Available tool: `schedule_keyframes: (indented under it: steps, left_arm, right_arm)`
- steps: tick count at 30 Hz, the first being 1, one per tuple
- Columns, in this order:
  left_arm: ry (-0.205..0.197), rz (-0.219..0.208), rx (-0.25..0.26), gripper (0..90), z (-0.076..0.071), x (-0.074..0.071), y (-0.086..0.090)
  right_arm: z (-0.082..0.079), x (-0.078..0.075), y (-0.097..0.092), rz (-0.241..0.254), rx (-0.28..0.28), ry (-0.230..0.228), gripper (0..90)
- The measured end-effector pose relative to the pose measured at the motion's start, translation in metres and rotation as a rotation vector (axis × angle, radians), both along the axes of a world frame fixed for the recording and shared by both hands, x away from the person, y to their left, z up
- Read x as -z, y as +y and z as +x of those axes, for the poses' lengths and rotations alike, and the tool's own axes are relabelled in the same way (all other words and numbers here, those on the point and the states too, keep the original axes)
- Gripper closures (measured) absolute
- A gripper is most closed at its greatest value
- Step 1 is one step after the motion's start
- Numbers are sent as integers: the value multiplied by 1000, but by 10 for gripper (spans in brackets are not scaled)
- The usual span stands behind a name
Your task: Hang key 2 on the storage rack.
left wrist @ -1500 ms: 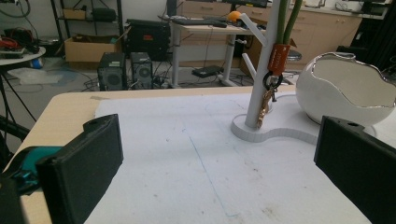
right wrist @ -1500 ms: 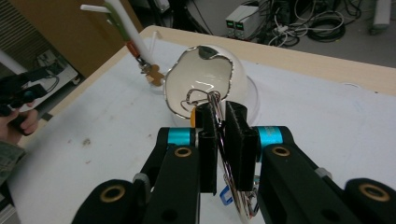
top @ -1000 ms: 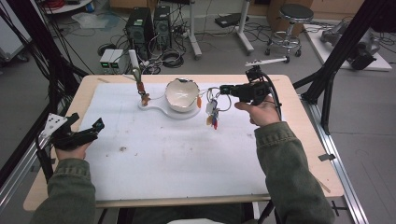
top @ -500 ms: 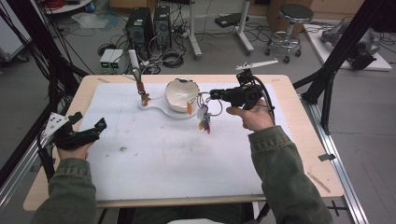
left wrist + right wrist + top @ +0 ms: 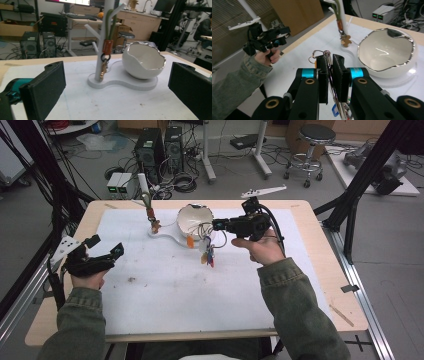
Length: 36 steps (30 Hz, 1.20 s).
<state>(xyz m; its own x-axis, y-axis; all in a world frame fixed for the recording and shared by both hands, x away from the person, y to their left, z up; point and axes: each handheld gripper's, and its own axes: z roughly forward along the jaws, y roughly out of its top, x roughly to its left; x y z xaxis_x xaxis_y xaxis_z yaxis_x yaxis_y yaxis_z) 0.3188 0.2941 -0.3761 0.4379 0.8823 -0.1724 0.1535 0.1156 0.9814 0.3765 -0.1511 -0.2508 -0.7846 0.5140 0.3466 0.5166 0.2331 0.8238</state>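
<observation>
Now the right tongs [image 5: 216, 225], clamping a key bunch [image 5: 206, 251], are carrying it leftward toward the white bowl [image 5: 192, 218]; the left tongs [image 5: 106, 247], jaws apart, are lifting slightly.

Even, diffuse overhead light; you get only faint, soft shadows on the white mat [image 5: 165, 305]. High view looks soft and grainy, with slight bowing toward the frame corners. In your left gripper view the near black pads [image 5: 42, 92] at lower left and right are blurred, the background is sharper. Your right gripper view catches a bright glare streak inside the white bowl [image 5: 384, 51].
</observation>
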Motion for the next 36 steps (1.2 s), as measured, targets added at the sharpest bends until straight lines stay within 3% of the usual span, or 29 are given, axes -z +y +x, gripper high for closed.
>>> schedule_keyframes:
  steps: [23,30,36]
  left_arm:
    - [-18,-38,173,17,-3,-24,-38]
    - [1,-57,205,17,-2,-24,-44]
    - [9,-94,229,18,-3,-26,-50]
  right_arm:
    - [-10,-8,48,42,-115,35,836]
    - [-10,-9,59,42,-138,42,836]
    - [-8,-8,65,73,-144,48,836]
